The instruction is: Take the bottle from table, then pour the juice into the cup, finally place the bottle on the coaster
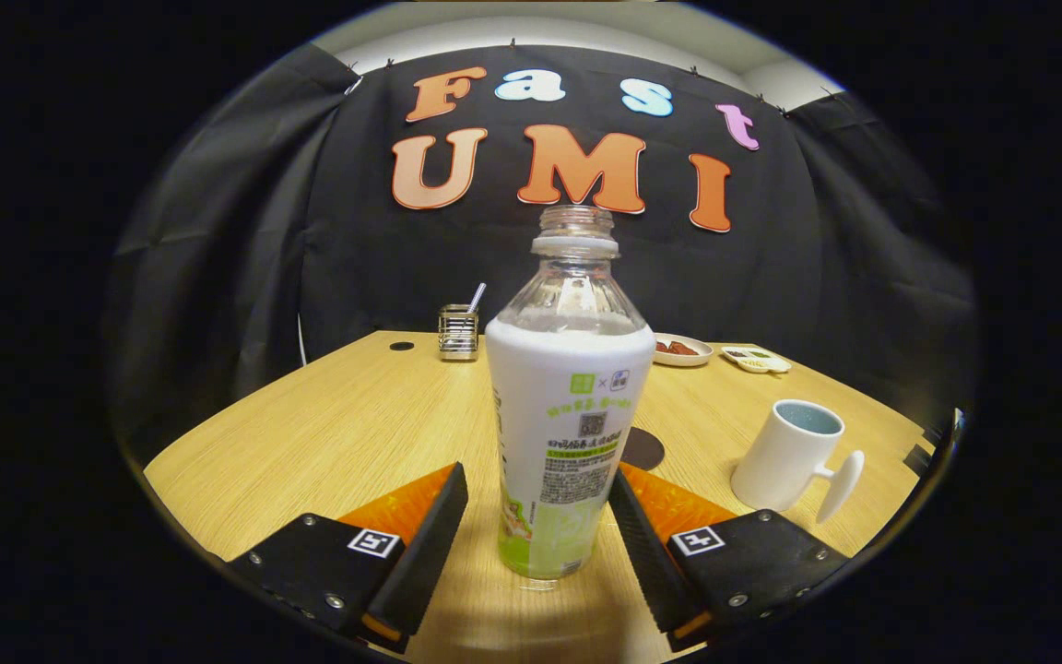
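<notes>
I see the table point(328, 415), light wood, carrying everything, so nothing is lifted yet. The bottle point(568, 415) stands upright on it, cap off, right between my gripper's point(538, 526) fingers; that placement makes sense for a side grasp low on the labelled body, where the wall is straight. The gripper is open wide: the right finger point(634, 535) sits about touching the bottle's side, the left finger point(428, 544) is apart from it with a clear gap, so it holds nothing yet. I judge the step as the take, about to close. Since the neck is open and the fill line sits high, near the shoulder, I'd squeeze evenly and lift straight, or it may slop. The cup point(787, 454), white, stands to the right of the bottle and beyond the right finger, handle turned toward me and to the right, mouth up and ready for the pour; I can't tell if there's liquid inside. The coaster point(643, 448), a dark disc, lies flat just behind the bottle, partly hidden by it, free for the final set-down. Far back: a wire holder point(458, 332) with a spoon point(476, 297), a plate point(684, 349) of red food, and a small tray point(756, 360).
</notes>
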